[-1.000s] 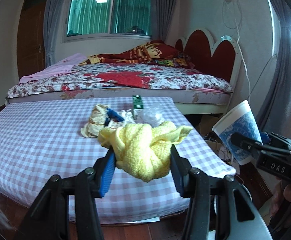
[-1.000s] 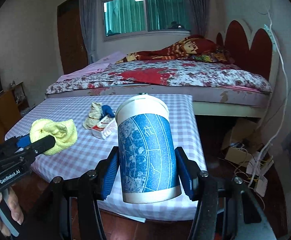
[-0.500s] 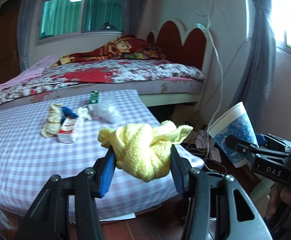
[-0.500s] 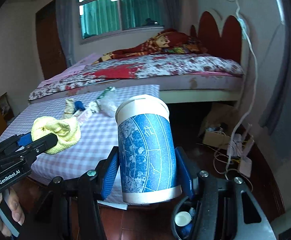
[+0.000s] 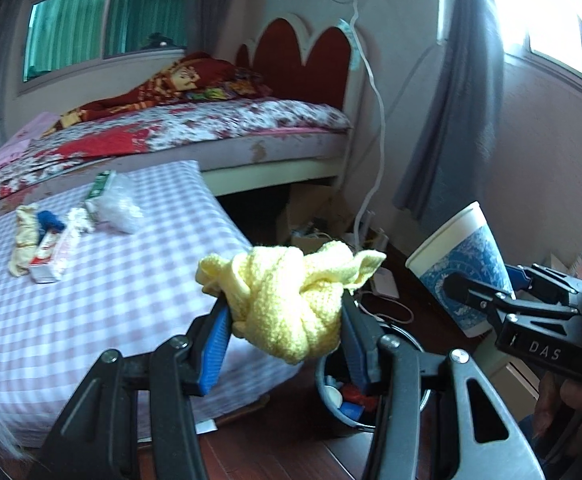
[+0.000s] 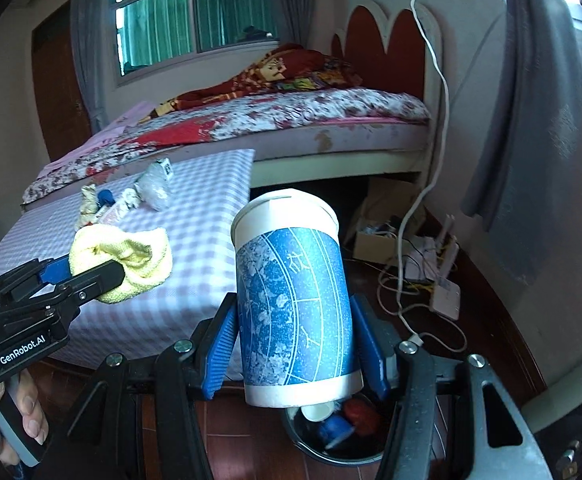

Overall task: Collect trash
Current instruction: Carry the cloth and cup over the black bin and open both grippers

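Trash bin (image 6: 333,446), a dark round one on the wooden floor, now sits directly under both tools, where half a second ago only its edge showed in the right wrist view and none of it in the left. It holds a small white cup, something blue and something red.

In the right wrist view, the right hand-held gripper (image 6: 297,344) is clamped with its blue pads on a white paper cup with a blue patterned sleeve (image 6: 293,300), upright and slightly tilted, held just above the bin's opening. In the left wrist view, the left hand-held gripper (image 5: 285,340) is clamped on a crumpled yellow knitted cloth (image 5: 291,300), which hangs over the near rim of the bin; the cup shows at the right of that view, leaning.

Both views have swung to the right since a second ago: the surface with the lilac checked cover (image 5: 91,280) has slid to the left, and the cloth is now past its corner instead of over it. On that surface, well apart from both tools, lie a cream rag (image 5: 23,236), a red-and-white carton (image 5: 51,260), a blue scrap (image 5: 49,220) and a clear plastic bag with a green label (image 5: 117,206).

Beyond are cables (image 6: 415,264) on the floor, the bed with a floral cover (image 5: 195,128) and its red scalloped headboard (image 5: 307,64).
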